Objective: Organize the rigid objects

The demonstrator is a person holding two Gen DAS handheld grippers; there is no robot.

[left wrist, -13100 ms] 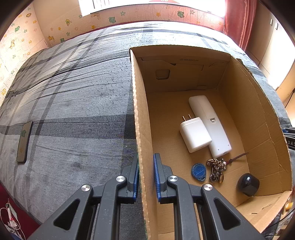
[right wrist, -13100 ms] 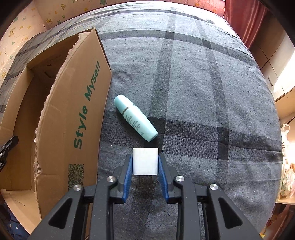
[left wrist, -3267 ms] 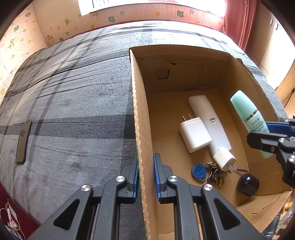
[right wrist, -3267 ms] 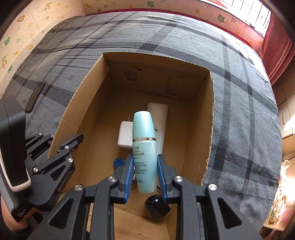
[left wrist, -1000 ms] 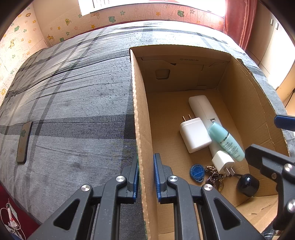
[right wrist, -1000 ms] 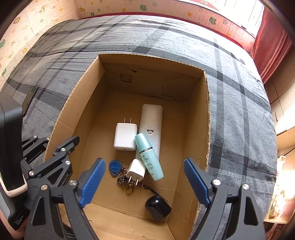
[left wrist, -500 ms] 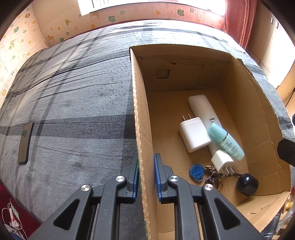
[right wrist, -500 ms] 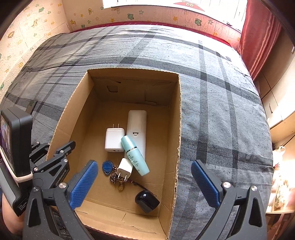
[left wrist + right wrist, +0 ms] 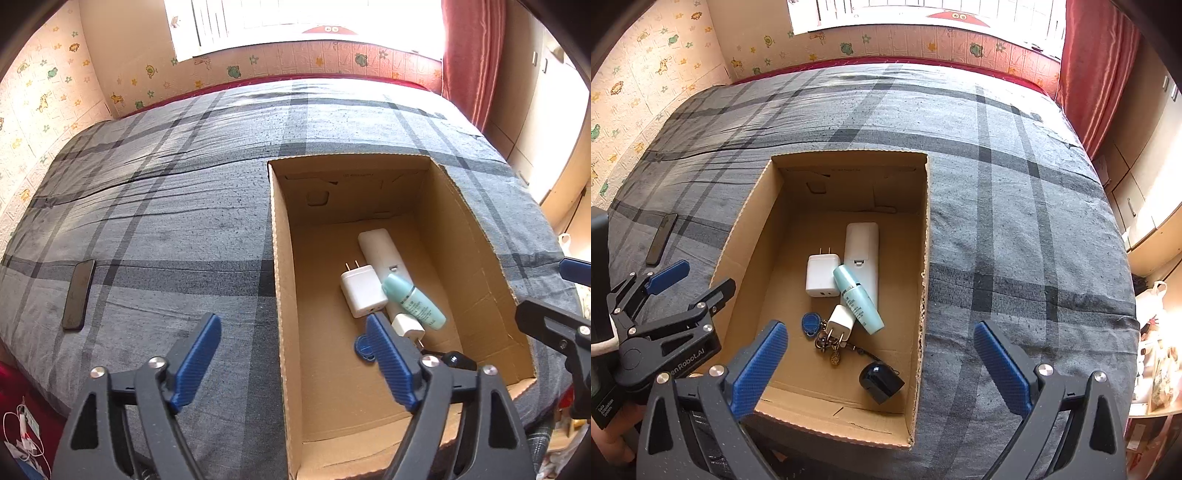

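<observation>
An open cardboard box (image 9: pixel 925 236) (image 9: pixel 275 258) sits on the grey plaid bed. Inside lie a white remote (image 9: pixel 862 247), a large white charger (image 9: pixel 820 277), a teal bottle (image 9: pixel 858 299) (image 9: pixel 413 301), a small white plug (image 9: pixel 841 321), a blue key fob with keys (image 9: pixel 811 324) and a black round object (image 9: pixel 881 380). My left gripper (image 9: pixel 291 356) is open and empty, raised above the box's left wall. My right gripper (image 9: pixel 881 363) is open and empty, high above the box's near end. The left gripper also shows in the right wrist view (image 9: pixel 690 277).
A dark phone (image 9: pixel 78 293) (image 9: pixel 661 238) lies on the bed left of the box. A red curtain (image 9: pixel 1097 74) and cupboards stand at the right. A wall with animal stickers runs along the bed's far and left sides.
My left gripper has let go of the box's left wall, opened wide and lifted back. My right gripper has risen further from the box. The teal bottle stays on the remote.
</observation>
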